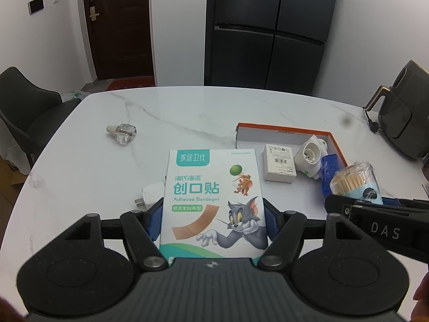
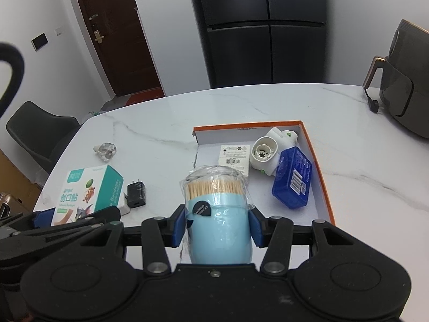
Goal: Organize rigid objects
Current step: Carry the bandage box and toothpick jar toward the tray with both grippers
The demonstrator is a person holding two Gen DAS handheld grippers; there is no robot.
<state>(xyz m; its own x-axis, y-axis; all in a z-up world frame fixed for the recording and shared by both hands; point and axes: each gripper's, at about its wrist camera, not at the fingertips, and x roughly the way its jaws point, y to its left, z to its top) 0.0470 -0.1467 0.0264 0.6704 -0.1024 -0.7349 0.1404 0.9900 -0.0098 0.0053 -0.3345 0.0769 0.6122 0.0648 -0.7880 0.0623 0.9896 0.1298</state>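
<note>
Presently, the bandage box (image 1: 213, 204) is clamped upright in the left fingers (image 1: 154, 222), the toothpick jar (image 2: 218, 214) in the right fingers (image 2: 178, 225); the tray (image 2: 320, 171) lies just ahead, nearer the right.

white walls, brown door (image 1: 118, 24), dark fridge (image 1: 270, 29), marble table (image 1: 187, 112), dark chair (image 1: 26, 107).

The left gripper (image 1: 213, 222) has its blue pads (image 1: 155, 222) pressed flat against a bandage box (image 1: 213, 204). Just to its right, the right gripper (image 2: 217, 226) clamps a toothpick jar (image 2: 218, 214).
</note>
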